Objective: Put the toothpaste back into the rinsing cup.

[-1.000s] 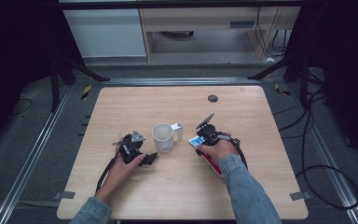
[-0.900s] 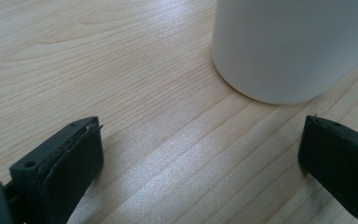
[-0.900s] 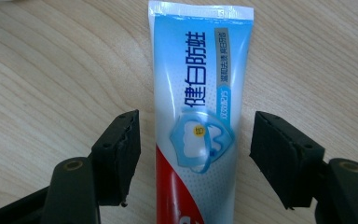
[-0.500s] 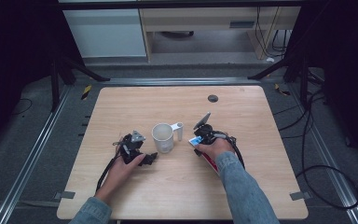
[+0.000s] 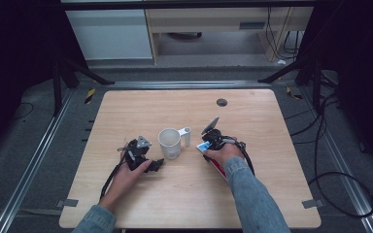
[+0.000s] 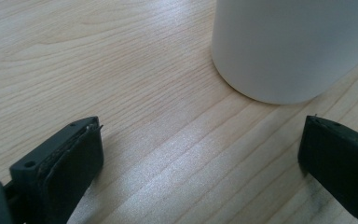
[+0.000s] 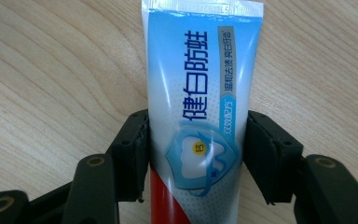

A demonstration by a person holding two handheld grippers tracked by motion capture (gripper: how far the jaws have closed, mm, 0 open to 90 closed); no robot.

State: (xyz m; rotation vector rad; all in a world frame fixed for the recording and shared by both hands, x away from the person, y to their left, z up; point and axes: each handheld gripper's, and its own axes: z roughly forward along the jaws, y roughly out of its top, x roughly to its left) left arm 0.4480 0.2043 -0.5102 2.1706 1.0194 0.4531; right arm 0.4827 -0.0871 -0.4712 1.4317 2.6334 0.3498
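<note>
A white mug (image 5: 170, 143) stands upright at the table's middle, its handle to the right. My left gripper (image 5: 157, 164) rests on the wood just left of it, open with nothing between the jaws; the left gripper view shows my left gripper (image 6: 200, 154) and the mug's base (image 6: 289, 46) close ahead. A blue, white and red toothpaste tube (image 5: 219, 169) lies flat to the right of the mug. My right gripper (image 5: 208, 151) sits over it. In the right gripper view the tube (image 7: 200, 84) lies between the jaws of my right gripper (image 7: 196, 154), which have just been closing, and both pads (image 7: 133, 154) touch its sides.
A dark round grommet (image 5: 222, 102) sits near the table's far edge. Cables trail from both grippers toward the front edge. Beyond the wooden table (image 5: 126, 107) are metal rails, stand legs and low cabinets.
The right hand has shifted slightly left over the tube. The left hand and the mug have not moved.
</note>
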